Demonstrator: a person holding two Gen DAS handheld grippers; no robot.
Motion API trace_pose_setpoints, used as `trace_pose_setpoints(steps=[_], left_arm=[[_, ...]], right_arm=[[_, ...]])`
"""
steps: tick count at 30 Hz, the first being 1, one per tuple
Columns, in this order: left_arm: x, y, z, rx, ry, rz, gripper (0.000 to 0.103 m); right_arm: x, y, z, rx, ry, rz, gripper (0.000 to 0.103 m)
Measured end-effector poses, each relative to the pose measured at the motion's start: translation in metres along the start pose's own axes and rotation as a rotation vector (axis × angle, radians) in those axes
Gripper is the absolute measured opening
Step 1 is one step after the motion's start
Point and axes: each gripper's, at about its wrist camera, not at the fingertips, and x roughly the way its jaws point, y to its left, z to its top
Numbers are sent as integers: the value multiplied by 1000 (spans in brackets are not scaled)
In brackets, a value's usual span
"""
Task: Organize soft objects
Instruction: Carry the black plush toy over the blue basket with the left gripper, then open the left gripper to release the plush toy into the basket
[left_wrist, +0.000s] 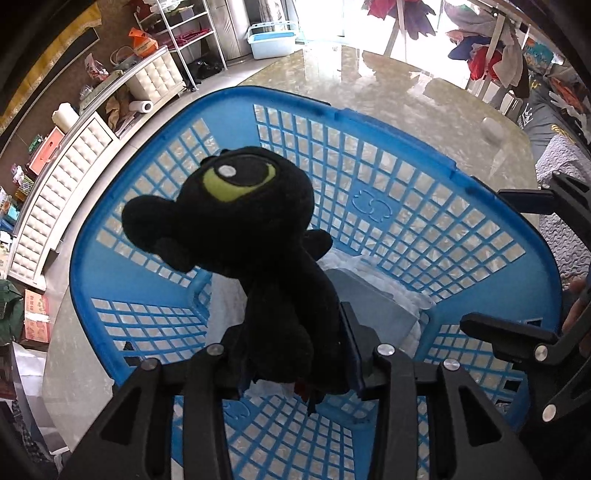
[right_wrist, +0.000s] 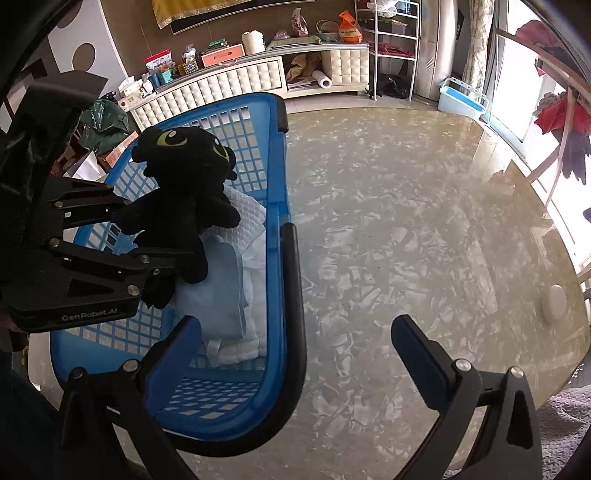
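Counter: round, glossy, marbled beige top; carries the basket near its edge. A small white round object lies well apart from the basket, toward the far rim.

Blue basket: plastic, lattice walls and floor, black handle along the rim nearest the right gripper. Inside lie folded white towels with a pale blue cloth on top of them.

Black plush dragon: green eyes, head up and tilted, body hanging within the basket's opening, above the towels and blue cloth. Whether its feet touch the cloth cannot be told.

Left gripper: pointing steeply down into the basket; jaws narrowed and clamped on the plush's lower body, pads pressing it from both sides. Same grip confirmed from the right wrist view.

Right gripper: jaws wide apart, nothing between the pads. One finger sits over the basket's interior, the other over bare counter; the basket's handle side lies between them.
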Motion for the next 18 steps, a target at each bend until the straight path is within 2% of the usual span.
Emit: trace_pose_setpoints(steps=[6, 8, 10, 13, 16, 18], left_arm=[[2, 0, 1, 17, 0, 17, 40], [-1, 0, 2, 14, -3, 30, 49], [-4, 0, 3, -3, -13, 44, 71], [-11, 4, 4, -33, -29, 40, 83], [-20, 7, 3, -47, -47, 36, 85], [-26, 8, 1, -54, -53, 39, 91]], right_arm=[[1, -1, 0, 2, -2, 9, 103], [1, -1, 0, 3, -3, 12, 103], [1, -1, 0, 5, -4, 20, 103], [1, -5, -1, 13, -4, 20, 103], [-1, -6, -1, 18, -10, 20, 103], [-3, -5, -1, 19, -16, 20, 103]])
